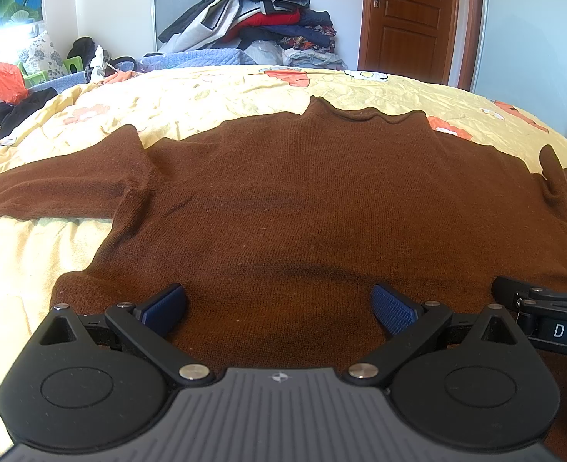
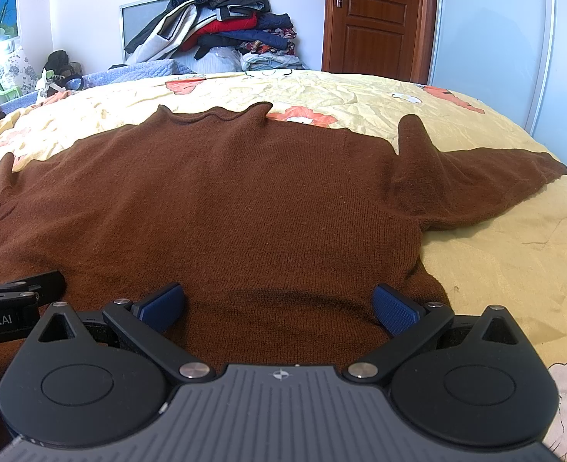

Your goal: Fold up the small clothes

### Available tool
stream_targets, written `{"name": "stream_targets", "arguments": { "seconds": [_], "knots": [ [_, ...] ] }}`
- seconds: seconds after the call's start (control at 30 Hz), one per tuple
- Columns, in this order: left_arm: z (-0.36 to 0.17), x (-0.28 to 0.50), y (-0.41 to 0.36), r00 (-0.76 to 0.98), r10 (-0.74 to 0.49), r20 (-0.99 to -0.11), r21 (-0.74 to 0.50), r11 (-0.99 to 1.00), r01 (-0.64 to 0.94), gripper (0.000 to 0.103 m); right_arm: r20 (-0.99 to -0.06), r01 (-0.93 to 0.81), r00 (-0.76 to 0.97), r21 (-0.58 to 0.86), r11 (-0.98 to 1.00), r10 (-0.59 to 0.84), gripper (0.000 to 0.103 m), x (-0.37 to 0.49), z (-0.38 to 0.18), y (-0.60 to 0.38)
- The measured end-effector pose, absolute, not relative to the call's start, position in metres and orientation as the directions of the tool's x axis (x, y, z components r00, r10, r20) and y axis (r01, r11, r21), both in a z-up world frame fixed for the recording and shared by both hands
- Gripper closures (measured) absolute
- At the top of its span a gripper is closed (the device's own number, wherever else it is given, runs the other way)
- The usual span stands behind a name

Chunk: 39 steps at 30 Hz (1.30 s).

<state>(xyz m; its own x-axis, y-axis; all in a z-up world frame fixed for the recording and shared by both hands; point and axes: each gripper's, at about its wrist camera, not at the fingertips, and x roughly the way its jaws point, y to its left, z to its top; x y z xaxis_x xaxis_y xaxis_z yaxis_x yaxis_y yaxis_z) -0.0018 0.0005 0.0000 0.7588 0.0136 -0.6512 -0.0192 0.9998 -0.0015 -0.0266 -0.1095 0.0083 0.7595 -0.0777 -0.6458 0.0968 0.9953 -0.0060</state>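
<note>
So there's a brown sweater (image 1: 283, 200) spread flat on the bed (image 1: 214, 96), front up, collar at the far end and hem closest to the cameras. Both sleeves stick out sideways from the sweater's body. The left one (image 1: 52, 184) lies pretty straight, while the right one (image 2: 476, 181) has a little fold poking up near the shoulder. The collar edge (image 2: 214, 113) looks wavy.

Both tools sit side by side over the sweater's hem. The left tool (image 1: 279, 304) has its blue pads (image 1: 164, 306) spread wide apart with nothing between them but the knit below. Same deal with the right tool (image 2: 279, 304): its pads (image 2: 395, 308) are wide apart too, gripping nothing. Can't tell whether either one is actually touching the fabric or just above it.

The bed cover is yellow with orange and white cartoon prints, kinda wrinkled. Beyond the sweater's collar, past the far edge of the bed, there's a big pile of clothes (image 1: 260, 11) against the white wall, and a wooden door (image 1: 410, 15) off to the right of that.
</note>
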Motion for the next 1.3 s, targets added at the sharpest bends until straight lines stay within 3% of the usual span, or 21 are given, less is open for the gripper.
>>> {"name": "stream_targets", "arguments": {
  "seconds": [0.8,0.9,1.0,1.07,1.17,1.3],
  "knots": [
    [0.000,-0.002,0.001,0.759,0.013,-0.651,-0.002,1.000,-0.019,0.000,-0.651,0.075,0.757,0.001,0.997,-0.056,0.000,-0.027,0.010,-0.111],
    [0.000,-0.002,0.001,0.759,0.012,-0.651,-0.003,1.000,-0.018,0.000,-0.617,0.026,0.783,0.163,0.986,0.082,0.000,-0.030,0.023,-0.143],
    [0.000,-0.002,0.001,0.760,0.012,-0.650,-0.004,1.000,-0.019,0.000,-0.444,0.025,0.880,0.398,0.917,0.168,0.000,-0.036,0.042,-0.204],
    [0.000,-0.001,0.000,0.760,0.012,-0.650,-0.004,1.000,-0.019,0.000,-0.377,0.080,0.917,0.498,0.864,0.132,0.000,-0.032,0.055,-0.263],
    [0.000,-0.001,0.000,0.760,0.012,-0.650,-0.003,1.000,-0.019,0.000,-0.351,0.214,0.936,0.617,0.758,0.021,0.000,-0.014,0.061,-0.357],
    [0.000,-0.001,0.000,0.760,0.013,-0.650,-0.003,1.000,-0.019,0.000,-0.403,0.399,0.906,0.705,0.586,-0.132,0.008,0.012,0.054,-0.466]
  ]
}}
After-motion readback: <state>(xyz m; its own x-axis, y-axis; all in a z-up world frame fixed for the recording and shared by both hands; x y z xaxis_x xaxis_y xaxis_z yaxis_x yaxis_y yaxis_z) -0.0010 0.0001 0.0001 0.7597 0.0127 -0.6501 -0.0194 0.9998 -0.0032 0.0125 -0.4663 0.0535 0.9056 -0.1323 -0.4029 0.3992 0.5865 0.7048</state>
